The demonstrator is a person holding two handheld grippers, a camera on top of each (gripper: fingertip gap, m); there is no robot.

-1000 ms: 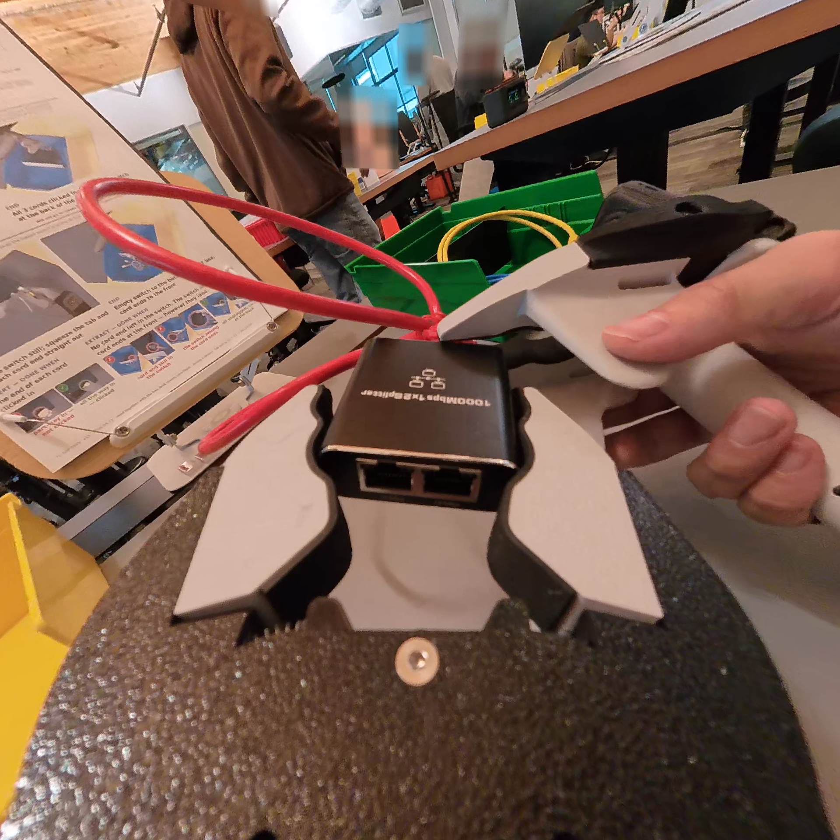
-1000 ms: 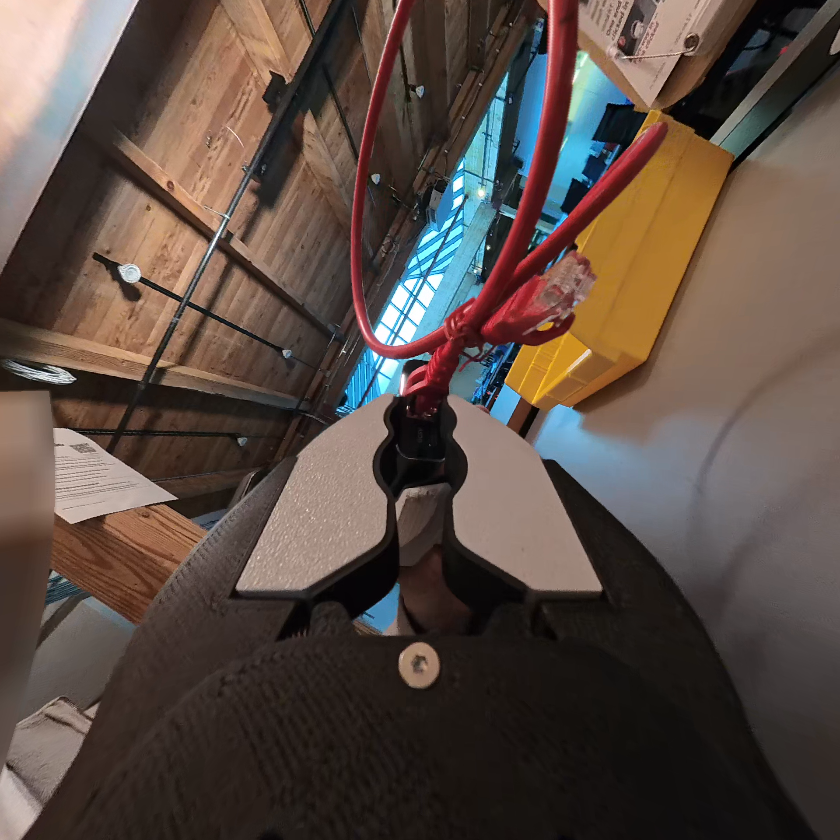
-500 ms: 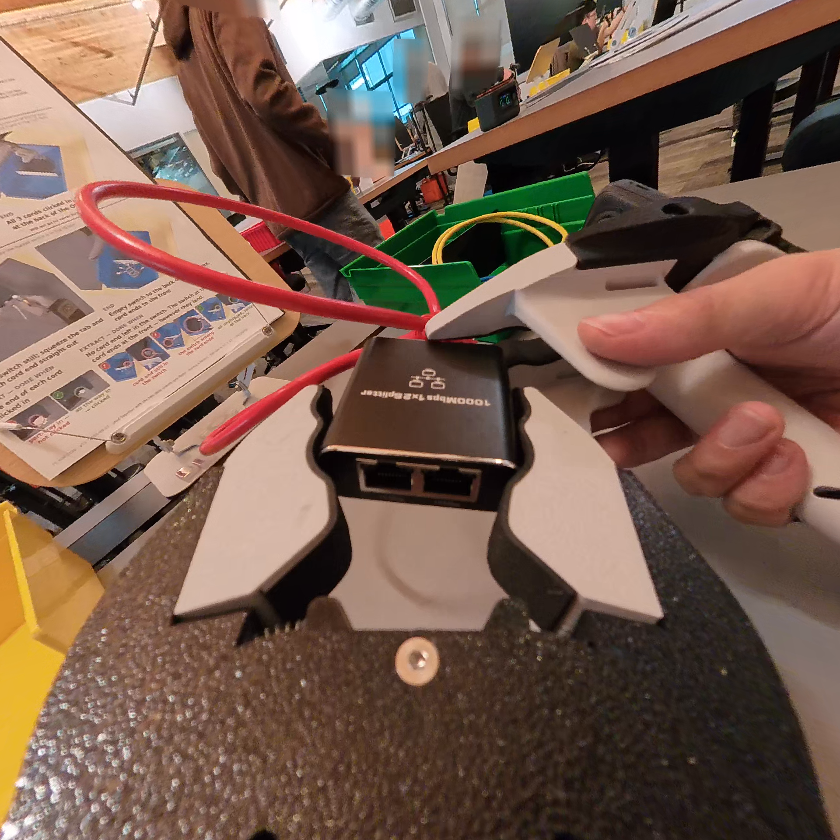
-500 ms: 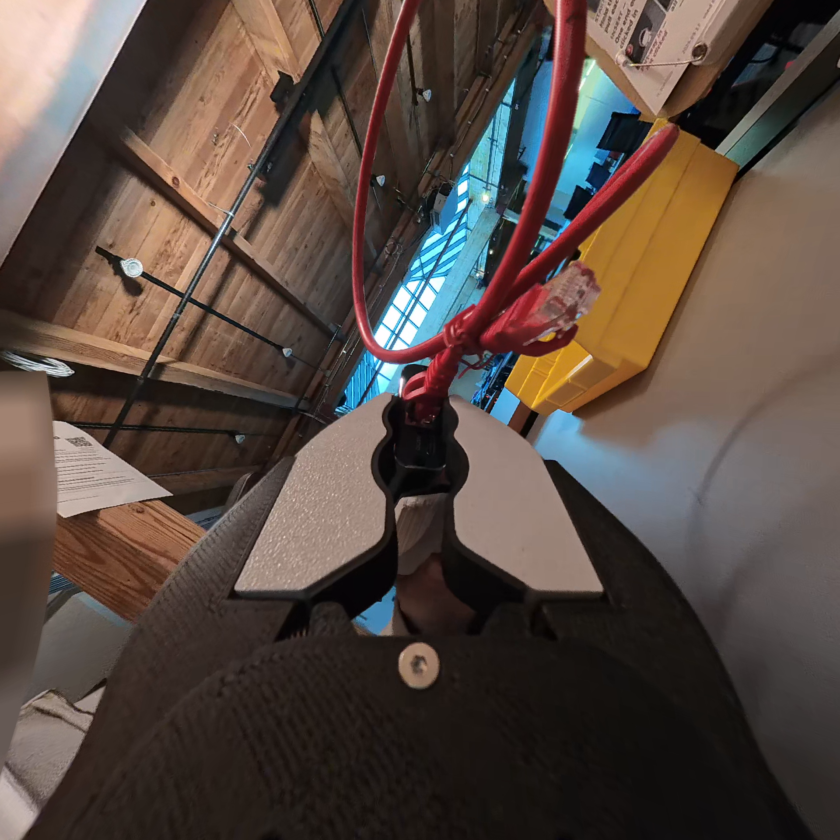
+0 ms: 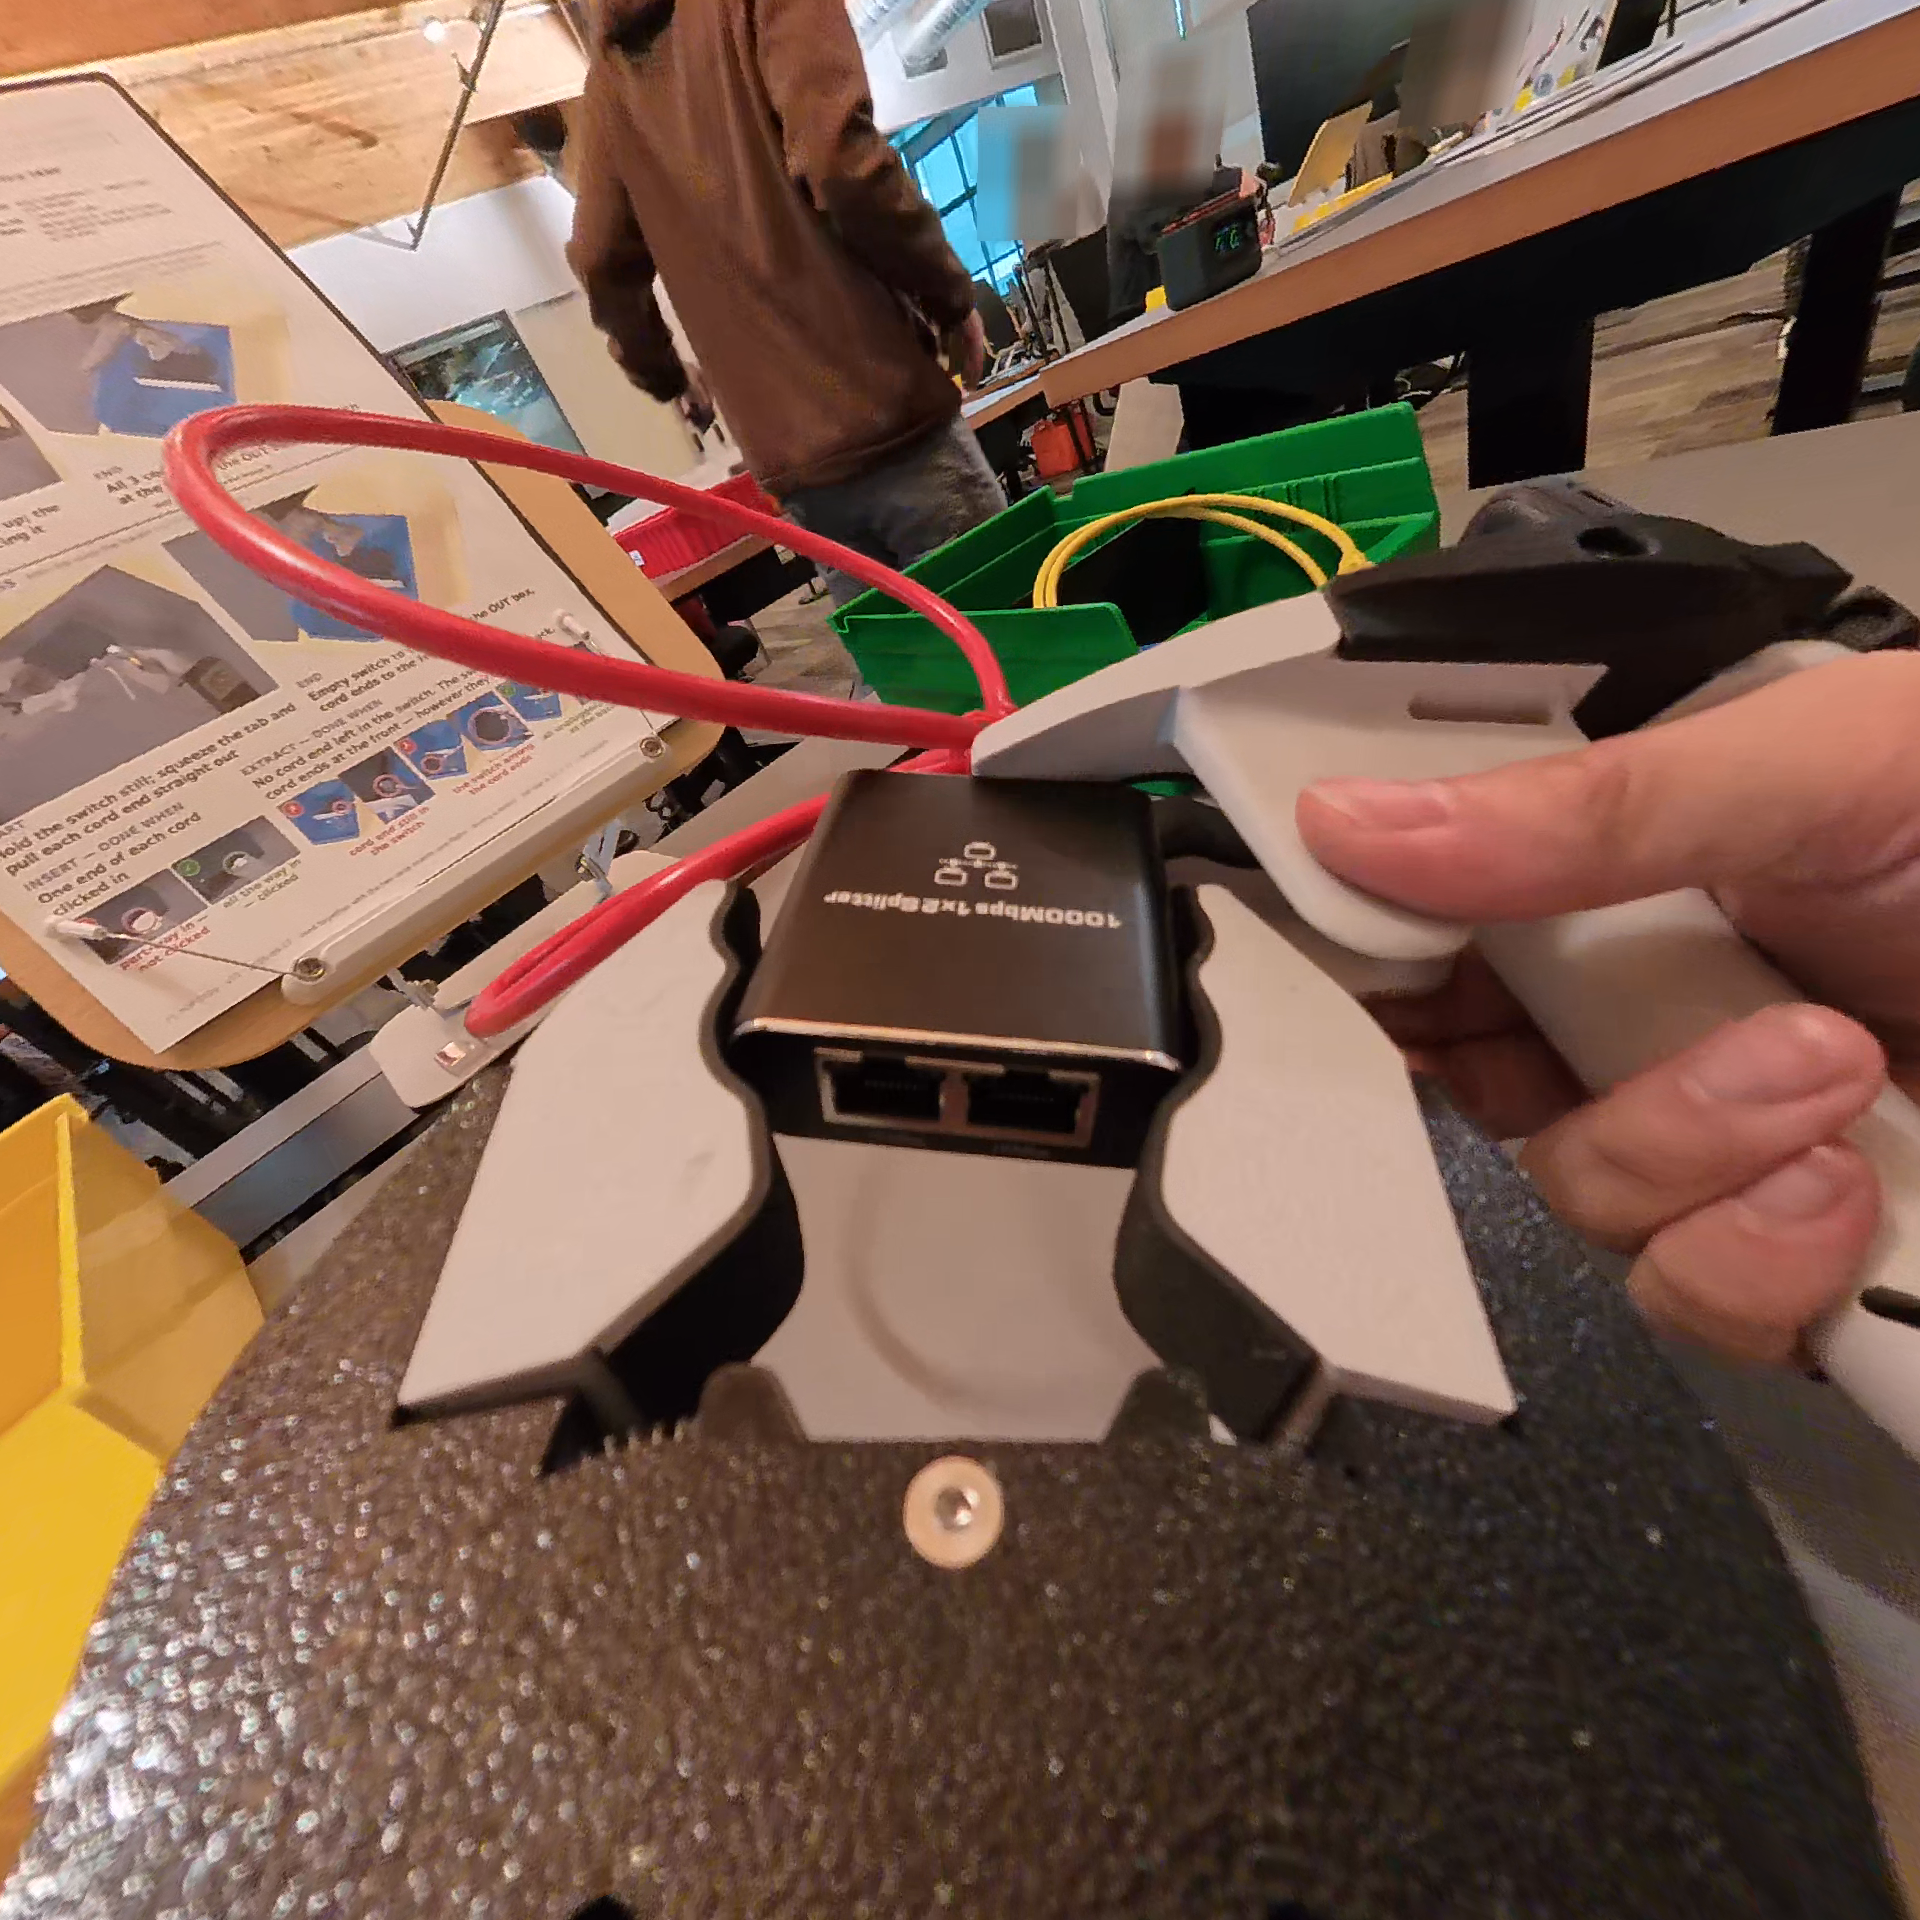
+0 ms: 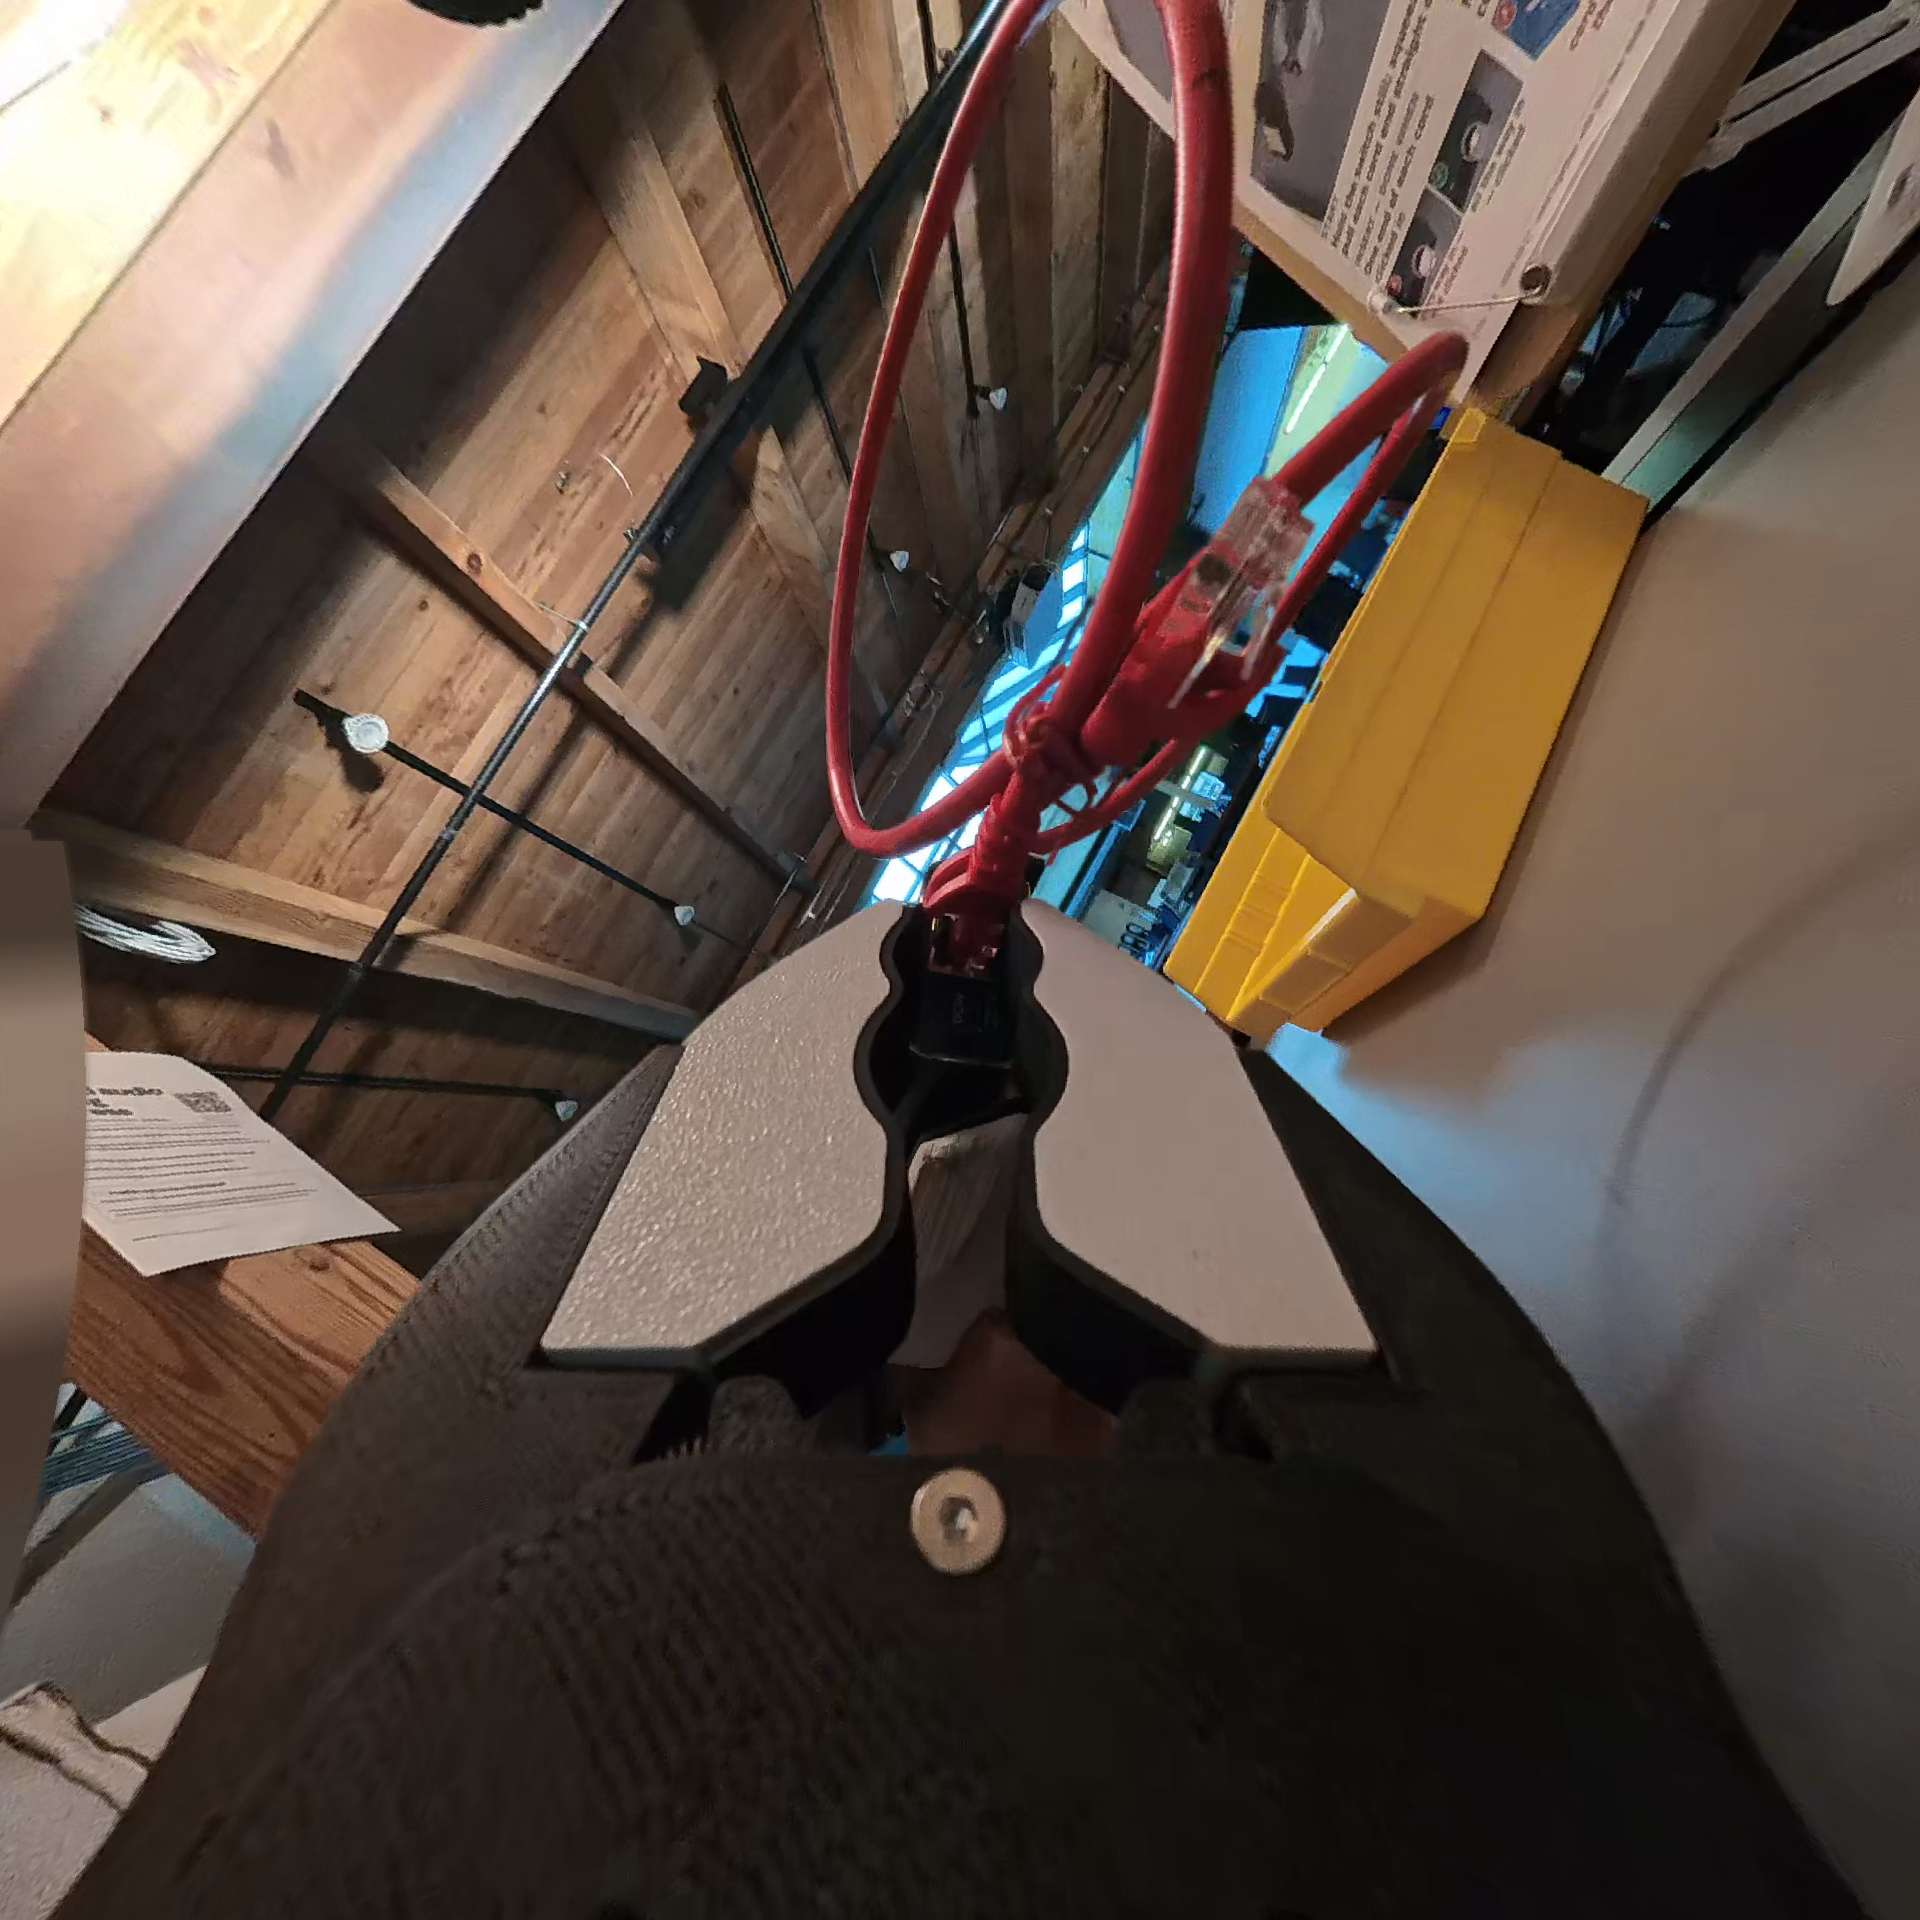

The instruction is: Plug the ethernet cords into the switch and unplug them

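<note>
Left fingers [image 5: 956,1081] pinch the black switch [image 5: 971,935] between them; right fingers [image 6: 961,997] clamp its red-cord [image 6: 1039,800] end.

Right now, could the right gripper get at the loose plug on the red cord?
Probably not yet. The right gripper is clamped around the plugged end behind the switch; the loose plug hangs just ahead with nothing between, but it would need to release first.
</note>
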